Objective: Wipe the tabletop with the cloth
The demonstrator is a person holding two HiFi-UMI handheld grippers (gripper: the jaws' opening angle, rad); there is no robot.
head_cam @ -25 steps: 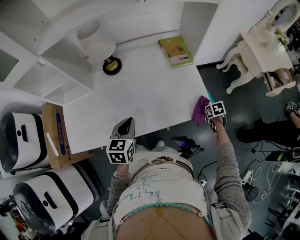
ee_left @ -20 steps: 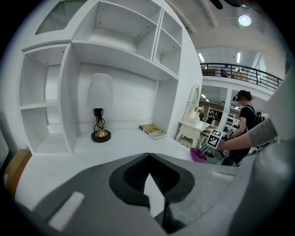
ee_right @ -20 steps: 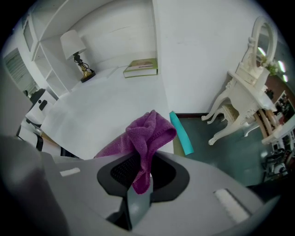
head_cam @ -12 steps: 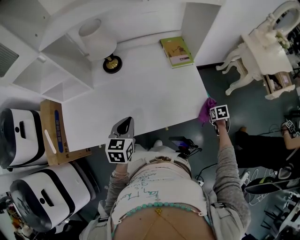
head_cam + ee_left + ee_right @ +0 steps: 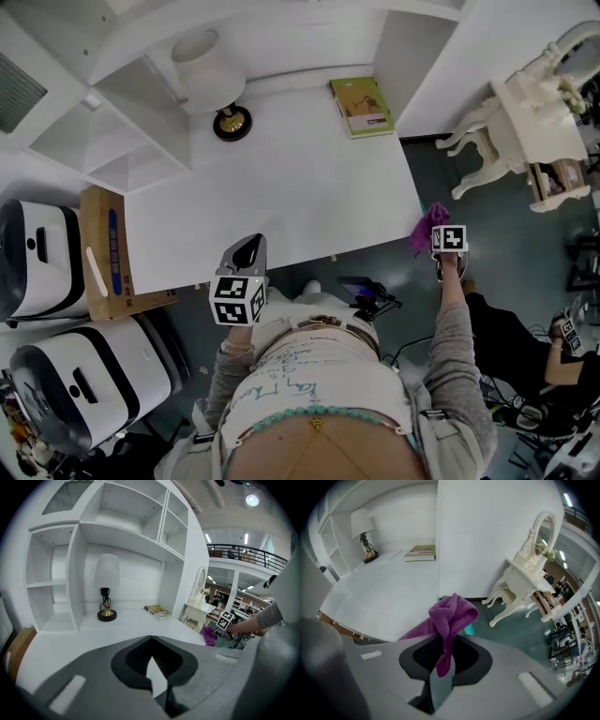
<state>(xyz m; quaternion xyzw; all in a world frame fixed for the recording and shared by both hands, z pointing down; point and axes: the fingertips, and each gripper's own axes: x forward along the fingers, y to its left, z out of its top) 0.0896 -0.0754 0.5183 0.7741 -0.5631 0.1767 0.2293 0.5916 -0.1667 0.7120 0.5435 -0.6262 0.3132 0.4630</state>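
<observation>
we're clamping purple cloth (image 5: 450,616) in right gripper (image 5: 439,660), tabletop (image 5: 384,597) lying to its left; left gripper (image 5: 154,672) sitting closed, empty, only its own view showing this.

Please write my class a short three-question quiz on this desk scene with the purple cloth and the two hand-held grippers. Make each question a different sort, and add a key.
1. True or false: the purple cloth lies spread flat in the middle of the white tabletop.
2. Which thing lies at the tabletop's back right corner, across from the lamp? A) a book B) a mug C) a keyboard
3. Fill the gap: the left hand-held gripper holds ____.

Key
1. False: the right hand-held gripper is shut on the cloth, past the tabletop's right edge.
2. A
3. nothing; its jaws are together.
</observation>
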